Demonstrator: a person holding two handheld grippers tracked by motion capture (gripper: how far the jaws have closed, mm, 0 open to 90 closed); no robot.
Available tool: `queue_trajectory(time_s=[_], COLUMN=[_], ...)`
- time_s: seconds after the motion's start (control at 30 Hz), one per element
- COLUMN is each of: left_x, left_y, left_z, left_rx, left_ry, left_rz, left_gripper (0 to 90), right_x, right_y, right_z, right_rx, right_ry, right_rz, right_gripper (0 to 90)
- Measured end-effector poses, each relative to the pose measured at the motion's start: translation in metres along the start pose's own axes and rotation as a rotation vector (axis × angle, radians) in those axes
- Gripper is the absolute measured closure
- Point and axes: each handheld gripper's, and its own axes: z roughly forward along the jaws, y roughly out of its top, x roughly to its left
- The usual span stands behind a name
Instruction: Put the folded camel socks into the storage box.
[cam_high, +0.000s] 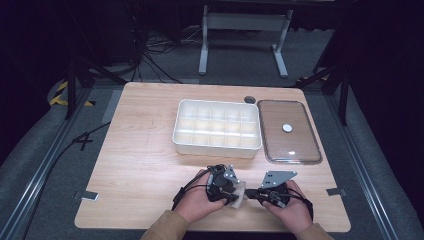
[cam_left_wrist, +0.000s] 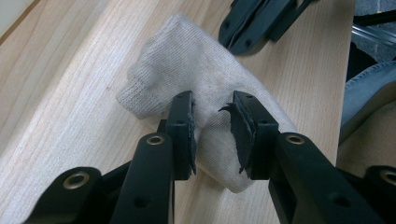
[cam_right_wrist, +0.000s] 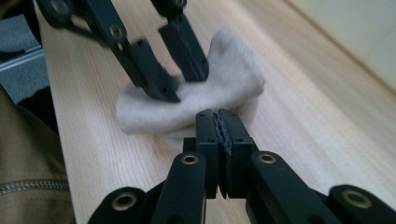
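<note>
Crumpled off-white knit cloth (cam_left_wrist: 196, 79) on table, stained, between parted left tool (cam_left_wrist: 212, 128)

White divided tray (cam_high: 218, 145) beside clear lid (cam_high: 300, 145) on wooden table (cam_high: 145, 150).

bare table (cam_high: 140, 150) left, tray (cam_high: 218, 129) ahead

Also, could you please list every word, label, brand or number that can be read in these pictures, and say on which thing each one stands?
There is no readable text.
White divided tray: no label.
Clear lid beside it: a plain white round spot, no writing.
Beige cloth: no tag or print.
Left hand-held gripper and right hand-held gripper: no brand or number can be seen.
Wooden table: no marking.
</note>
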Motion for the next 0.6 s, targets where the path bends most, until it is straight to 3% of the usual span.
queue_trajectory(time_s=[0.17, 0.3, 0.6], left_x=[0.000, -0.002, -0.001], left_y=[0.000, 0.001, -0.002], left_z=[0.000, 0.001, -0.003], left_rx=[0.000, -0.004, -0.023], left_ry=[0.004, 0.007, -0.018], left_rz=[0.001, -0.005, -0.017], left_gripper=[69.5, 69.0, 64.6], right_x=[0.005, 0.009, 0.001], right_y=[0.009, 0.013, 0.005], right_z=[-0.007, 0.001, 0.009], right_rx=[-0.065, -0.103, -0.067], right_ry=[-0.001, 0.000, -0.003], right_rz=[-0.006, -0.015, 0.010], right_gripper=[88.5, 84.6, 84.5])
